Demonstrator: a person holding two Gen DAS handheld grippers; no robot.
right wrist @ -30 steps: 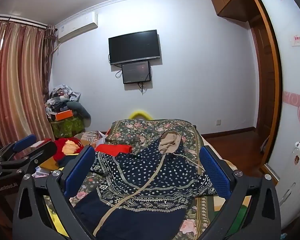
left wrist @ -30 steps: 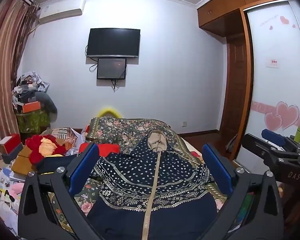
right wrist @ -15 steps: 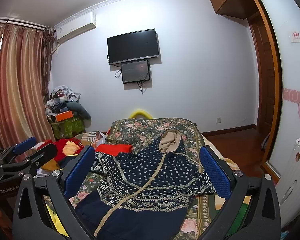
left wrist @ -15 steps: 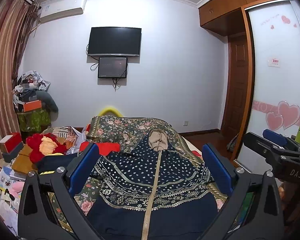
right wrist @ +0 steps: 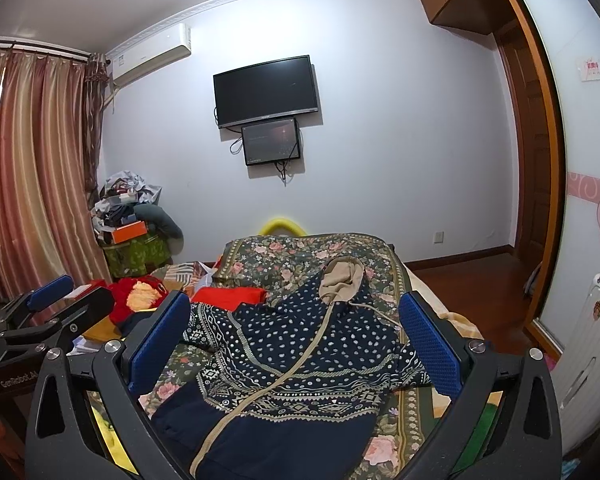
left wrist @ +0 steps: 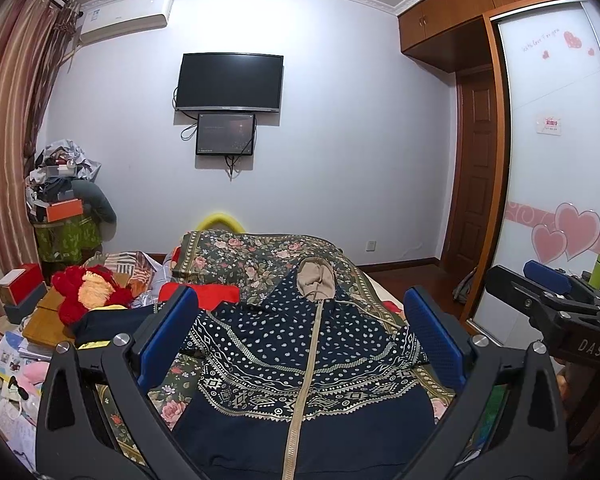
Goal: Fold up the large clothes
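A hooded jacket (left wrist: 300, 364) is spread on the bed (left wrist: 256, 252), hood toward the far wall. A television (left wrist: 231, 82) is mounted on that wall, a smaller screen (left wrist: 225, 134) below it. A wardrobe (left wrist: 556, 168) is placed at the right.

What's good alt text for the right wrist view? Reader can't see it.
A navy patterned hooded jacket with a tan zipper lies spread on a floral bedspread, framed by the open right gripper above it, touching nothing. The left gripper shows at the left edge. Behind, a TV hangs on the white wall.
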